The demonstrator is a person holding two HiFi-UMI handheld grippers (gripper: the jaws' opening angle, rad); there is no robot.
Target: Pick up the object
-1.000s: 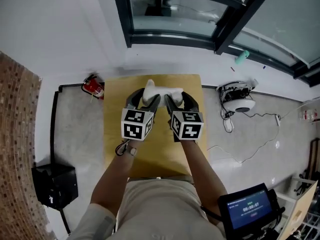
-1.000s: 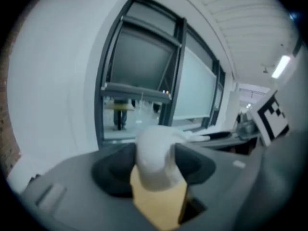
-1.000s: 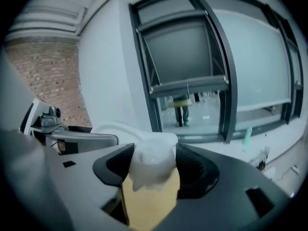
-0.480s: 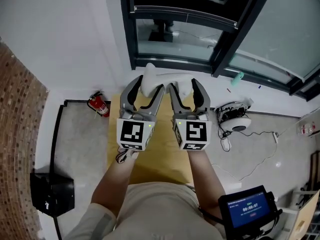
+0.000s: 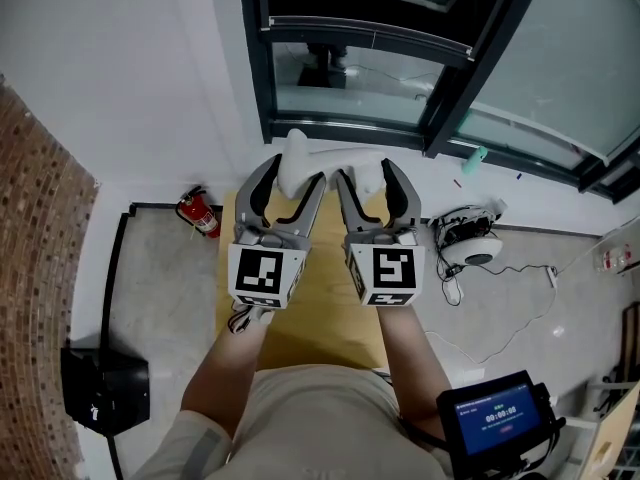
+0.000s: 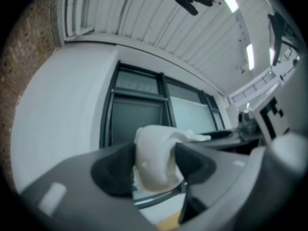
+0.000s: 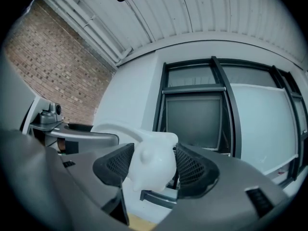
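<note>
Yellow wooden tabletop [image 5: 300,313] below, dark-framed window [image 5: 400,28] beyond. White object [image 5: 332,155], smooth, elongated and bulbous at both ends, is raised off the tabletop. Left gripper [image 5: 292,173] jaws clamp one rounded end; right gripper [image 5: 368,175] jaws, with mesh-textured pads, clamp the other. Material unclear; underside hidden.
</note>
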